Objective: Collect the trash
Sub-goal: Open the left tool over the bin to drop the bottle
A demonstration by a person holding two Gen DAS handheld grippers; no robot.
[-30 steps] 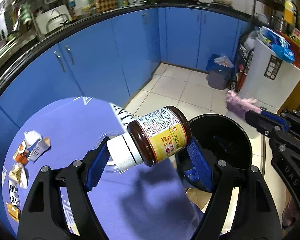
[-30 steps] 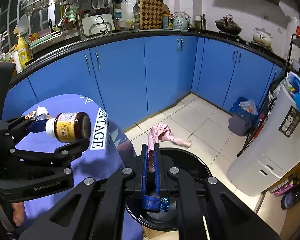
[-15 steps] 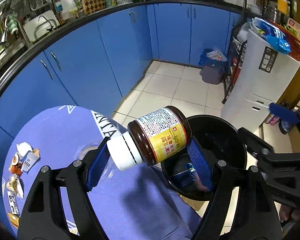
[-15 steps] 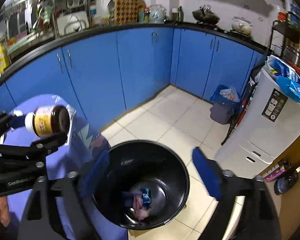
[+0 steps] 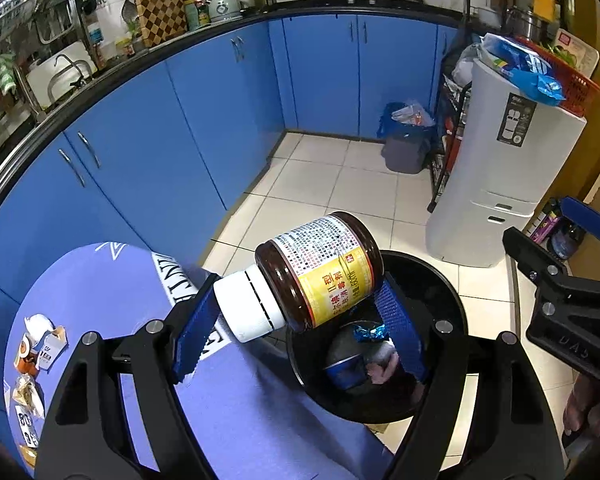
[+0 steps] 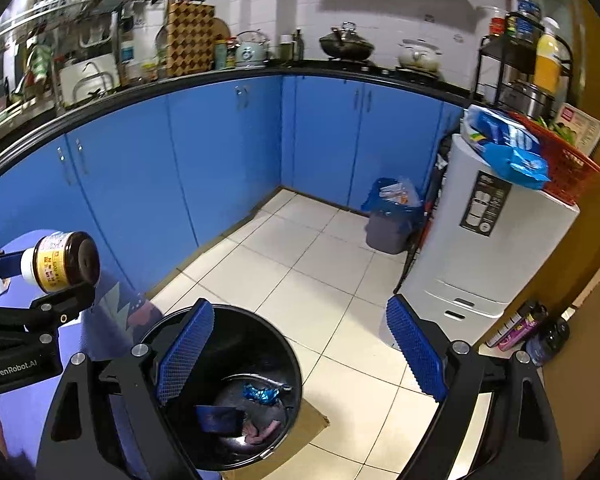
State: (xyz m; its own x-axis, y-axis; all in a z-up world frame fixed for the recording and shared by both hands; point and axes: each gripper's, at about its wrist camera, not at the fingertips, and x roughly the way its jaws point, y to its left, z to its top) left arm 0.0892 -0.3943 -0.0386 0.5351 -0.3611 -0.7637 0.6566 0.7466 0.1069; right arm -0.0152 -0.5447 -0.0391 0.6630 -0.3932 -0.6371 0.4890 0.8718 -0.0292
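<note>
The lower wall of the black bin (image 5: pixel 452 300) is hidden behind the left gripper (image 5: pixel 300 336), and only a blue foil wrapper (image 5: pixel 370 334), a blue scrap and something pinkish are made out on its floor. The amber jar (image 5: pixel 320 270) with white cap and yellow label is clamped sideways between the blue pads (image 5: pixel 192 336), held above the near rim of the bin and the edge of the purple tablecloth (image 5: pixel 100 280); its label text is too small to be read. Wrappers (image 5: pixel 40 348) left on the cloth, far from the bin, are shown only by the left wrist view. In the right wrist view the right gripper (image 6: pixel 300 356) is spread wide and empty above the bin (image 6: pixel 228 384), whose contents are seen more fully, and the jar (image 6: pixel 62 262) appears beside the bin.
</note>
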